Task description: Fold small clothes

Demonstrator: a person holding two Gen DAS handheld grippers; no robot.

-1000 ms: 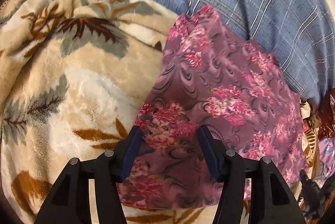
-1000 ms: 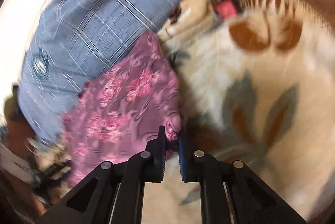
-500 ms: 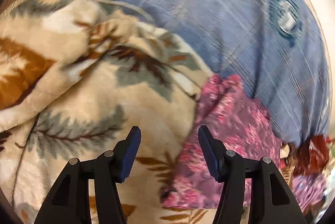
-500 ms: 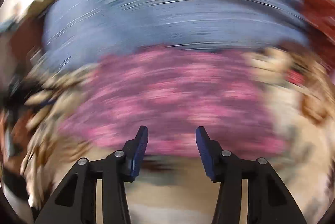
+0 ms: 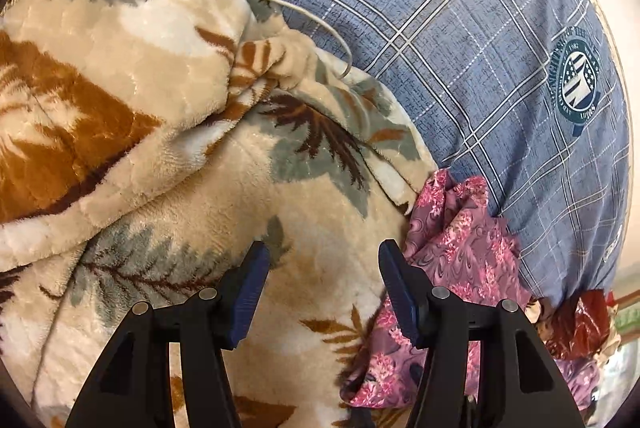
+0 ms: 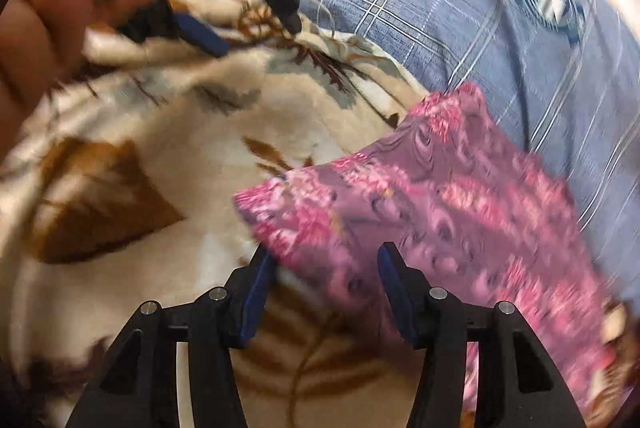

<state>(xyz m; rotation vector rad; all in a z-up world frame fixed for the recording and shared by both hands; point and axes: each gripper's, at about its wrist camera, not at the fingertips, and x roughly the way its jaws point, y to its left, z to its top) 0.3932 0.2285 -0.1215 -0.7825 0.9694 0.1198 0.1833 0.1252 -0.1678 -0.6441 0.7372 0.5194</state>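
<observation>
A small pink-and-mauve floral garment (image 6: 440, 204) lies folded on the cream leaf-print blanket (image 6: 168, 164), its far corner against the blue plaid pillow (image 6: 460, 12). My right gripper (image 6: 324, 268) is open and empty, with the garment's near edge between its fingers. My left gripper (image 5: 322, 264) is open and empty over the blanket (image 5: 200, 188), with the garment (image 5: 460, 260) just to its right. The left gripper also shows in the right wrist view (image 6: 224, 8) at the upper left, held by a hand.
The blue plaid pillow (image 5: 480, 48) with a round crest fills the far right. A thin white cord (image 5: 280, 0) runs across the blanket's bunched fold. Red and patterned clothes (image 5: 576, 324) sit at the lower right edge.
Both grippers have let go of the garment and opened. The left gripper has swung left off the garment, over the blanket. The right gripper has drawn back to the garment's near edge.
</observation>
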